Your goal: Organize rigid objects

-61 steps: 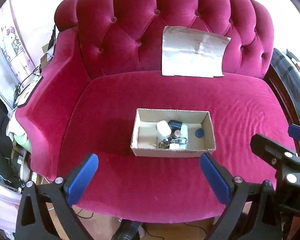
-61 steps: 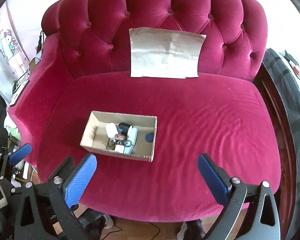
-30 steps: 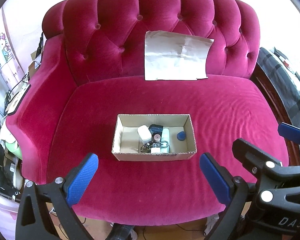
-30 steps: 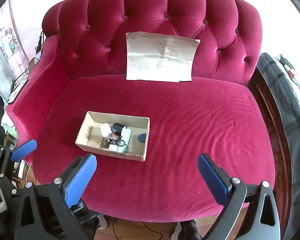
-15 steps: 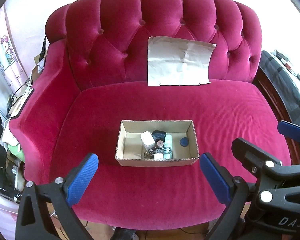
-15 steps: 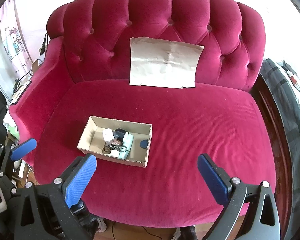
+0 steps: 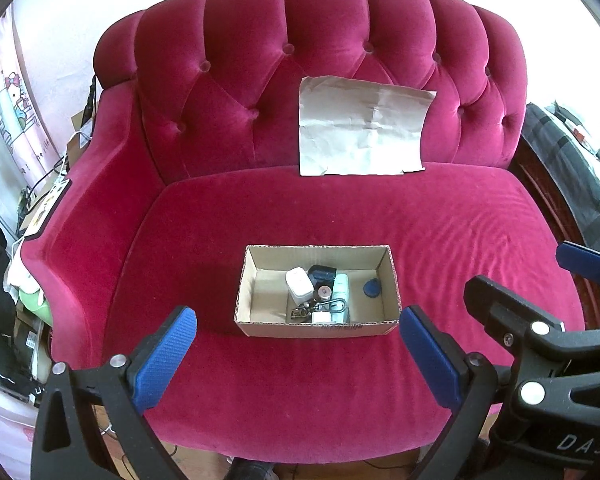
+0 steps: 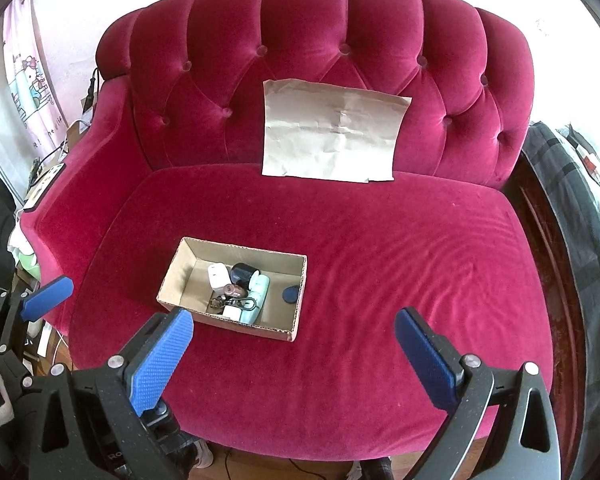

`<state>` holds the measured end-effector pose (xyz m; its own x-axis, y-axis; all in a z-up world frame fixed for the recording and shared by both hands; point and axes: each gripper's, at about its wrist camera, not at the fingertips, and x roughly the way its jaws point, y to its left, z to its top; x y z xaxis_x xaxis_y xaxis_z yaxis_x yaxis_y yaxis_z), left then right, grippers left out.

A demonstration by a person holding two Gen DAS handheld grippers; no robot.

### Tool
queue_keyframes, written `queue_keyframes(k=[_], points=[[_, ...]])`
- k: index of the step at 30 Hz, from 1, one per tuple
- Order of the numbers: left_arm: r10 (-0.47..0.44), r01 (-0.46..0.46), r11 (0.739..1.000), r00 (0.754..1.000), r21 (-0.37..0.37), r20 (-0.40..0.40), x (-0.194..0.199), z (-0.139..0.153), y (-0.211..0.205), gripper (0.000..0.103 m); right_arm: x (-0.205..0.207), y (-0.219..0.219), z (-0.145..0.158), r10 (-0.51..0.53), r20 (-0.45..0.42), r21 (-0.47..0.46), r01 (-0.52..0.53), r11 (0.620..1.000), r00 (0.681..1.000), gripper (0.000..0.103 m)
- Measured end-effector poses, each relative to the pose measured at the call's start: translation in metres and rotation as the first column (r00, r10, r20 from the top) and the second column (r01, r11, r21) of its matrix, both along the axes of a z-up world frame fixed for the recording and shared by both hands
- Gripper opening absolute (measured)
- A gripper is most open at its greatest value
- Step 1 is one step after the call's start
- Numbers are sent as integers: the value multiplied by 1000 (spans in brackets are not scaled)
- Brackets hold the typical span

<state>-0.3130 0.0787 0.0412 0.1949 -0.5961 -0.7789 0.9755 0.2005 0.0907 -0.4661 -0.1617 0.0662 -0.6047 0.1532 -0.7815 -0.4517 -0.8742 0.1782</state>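
Both pairs of tongs hover clear of the crimson tufted velvet sofa point(image 7: 380, 216), holding nothing: the left tongs point(image 7: 296, 344) are spread wide, and so are the right tongs point(image 8: 294, 344). The open rectangular brown cardboard box point(image 7: 316, 329) sits on the seat cushion just ahead of the left tongs, between their blue pads, and ahead and to the left of the right tongs, by their left pad. Inside it lies a loose cluster of small rigid things: a white rounded plug-like block point(image 7: 299, 285), a dark squarish case point(image 7: 322, 273), a pale mint tube point(image 7: 341, 287), a metal carabiner clip point(image 7: 334, 305) and a flat round blue disc point(image 7: 371, 288) apart at the right end. Nothing rigid lies loose on the cushion, so gathering looks done, or else the sorting out of the box has not begun; the views cannot settle which. Far ahead of both tongs a creased sheet of tan paper point(image 8: 334, 136) leans on the backrest, untouched.
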Motion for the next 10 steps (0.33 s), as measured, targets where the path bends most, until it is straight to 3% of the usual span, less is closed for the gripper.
queue_keyframes(k=[10], points=[[-3,3,1000,1000,-12,6,0,1,0,103,0,0,1,2,-10,2,-2,1000,1000,103]])
